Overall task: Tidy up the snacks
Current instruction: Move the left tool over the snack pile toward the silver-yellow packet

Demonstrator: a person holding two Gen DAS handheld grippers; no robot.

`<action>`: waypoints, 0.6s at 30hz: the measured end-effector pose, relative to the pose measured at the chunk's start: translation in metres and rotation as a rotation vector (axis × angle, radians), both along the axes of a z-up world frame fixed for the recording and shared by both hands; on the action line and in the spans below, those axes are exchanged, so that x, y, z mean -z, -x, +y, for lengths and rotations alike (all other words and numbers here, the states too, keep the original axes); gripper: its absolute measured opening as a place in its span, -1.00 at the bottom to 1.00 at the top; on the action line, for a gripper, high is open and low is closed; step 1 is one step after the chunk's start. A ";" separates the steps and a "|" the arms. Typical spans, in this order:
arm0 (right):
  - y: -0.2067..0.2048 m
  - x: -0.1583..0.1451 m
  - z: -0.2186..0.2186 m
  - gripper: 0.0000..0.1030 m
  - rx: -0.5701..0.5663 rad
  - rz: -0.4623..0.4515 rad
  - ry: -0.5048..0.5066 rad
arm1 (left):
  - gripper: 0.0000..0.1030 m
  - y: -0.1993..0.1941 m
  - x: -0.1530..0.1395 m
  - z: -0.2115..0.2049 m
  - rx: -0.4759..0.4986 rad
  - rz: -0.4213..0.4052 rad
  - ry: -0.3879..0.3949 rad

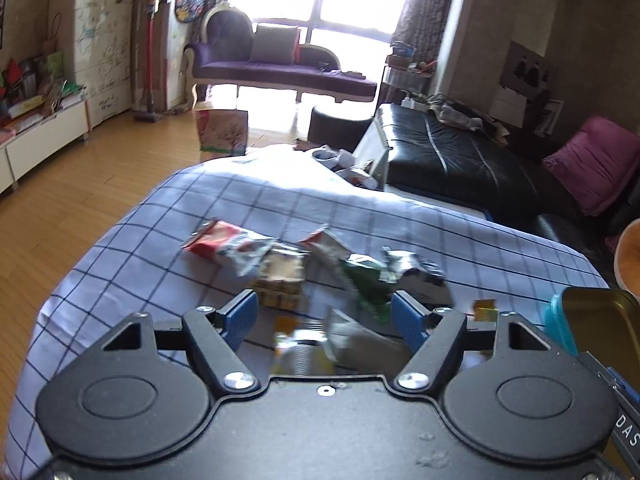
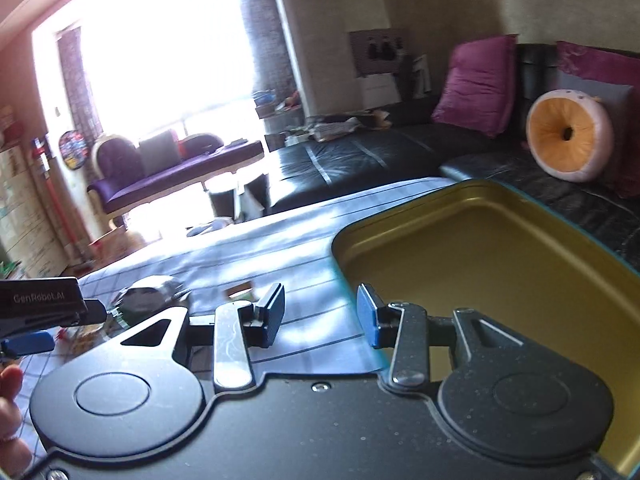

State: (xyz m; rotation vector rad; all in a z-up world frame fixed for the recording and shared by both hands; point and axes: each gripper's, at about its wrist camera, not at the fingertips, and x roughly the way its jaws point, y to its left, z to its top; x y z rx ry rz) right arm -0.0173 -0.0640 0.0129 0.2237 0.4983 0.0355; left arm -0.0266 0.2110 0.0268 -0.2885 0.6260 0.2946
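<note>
Several snack packets lie in a loose pile on the blue checked tablecloth [image 1: 160,216]: a red packet [image 1: 212,238], a yellow boxy pack [image 1: 280,280], a green packet [image 1: 370,280] and a silver packet [image 1: 420,270]. My left gripper [image 1: 324,314] is open just above the near packets, with nothing between its blue pads. A gold tin with a teal rim [image 2: 480,248] stands empty at the right; it also shows in the left wrist view [image 1: 600,320]. My right gripper [image 2: 320,314] is open and empty, with its right finger over the tin's left rim.
A black leather sofa [image 2: 360,160] with magenta cushions [image 2: 476,84] and a round orange cushion [image 2: 568,136] runs behind the table. A purple chaise [image 1: 280,68] stands by the bright window. The left gripper's body [image 2: 40,304] shows at the left of the right wrist view.
</note>
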 end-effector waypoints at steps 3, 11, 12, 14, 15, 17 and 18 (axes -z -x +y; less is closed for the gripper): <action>-0.005 0.004 0.012 -0.05 -0.046 0.037 -0.009 | 0.40 0.002 0.003 0.017 -0.014 0.015 0.018; -0.007 0.005 0.040 -0.05 -0.122 0.054 0.066 | 0.40 0.004 0.014 0.031 0.031 0.076 0.016; -0.008 0.006 0.043 -0.07 -0.131 0.063 0.065 | 0.40 0.003 0.017 0.031 0.039 0.088 0.015; -0.010 0.008 0.046 -0.11 -0.146 0.084 0.059 | 0.40 0.001 0.021 0.032 0.059 0.103 0.019; -0.011 0.009 0.047 -0.17 -0.147 0.094 0.053 | 0.40 0.001 0.023 0.033 0.073 0.107 0.024; -0.013 0.009 0.047 -0.18 -0.141 0.106 0.040 | 0.40 0.002 0.024 0.034 0.104 0.109 0.045; -0.014 0.009 0.046 -0.18 -0.139 0.108 0.032 | 0.40 0.002 0.026 0.036 0.124 0.109 0.058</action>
